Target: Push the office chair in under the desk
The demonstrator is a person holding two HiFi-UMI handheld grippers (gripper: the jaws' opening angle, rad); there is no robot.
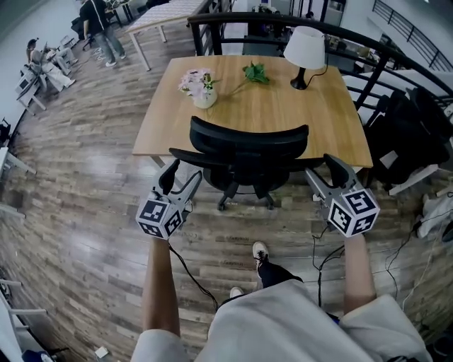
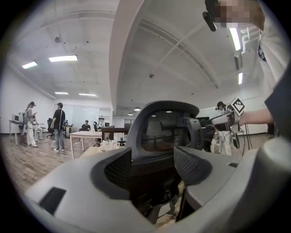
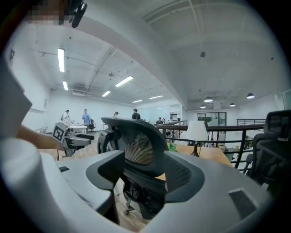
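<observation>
The black office chair (image 1: 248, 152), with a curved mesh back and armrests, stands pushed up to the wooden bench's (image 1: 283, 106) near edge. The left claw (image 1: 180, 178) and right claw (image 1: 323, 172) flank its back, both spread wide and gripping nothing.

The office chair (image 1: 248, 145) fills the middle of the tabletop's (image 1: 283, 113) near edge, and its backrest and armrests bar any straight reach over the wood from this side. Off the left edge the floor (image 1: 85, 184) lies wide open. Off the right edge dark furniture (image 1: 410, 120) crowds close, leaving a narrow lane. The tabletop's near half is bare. A flower vase (image 1: 204, 90) stands toward the far left, a green sprig (image 1: 255, 72) by the far edge and a lamp (image 1: 304, 53) at the far right corner. A black railing (image 1: 283, 21) closes off the far edge. Behind the chair, cables (image 1: 185, 269) trail across the floor.
</observation>
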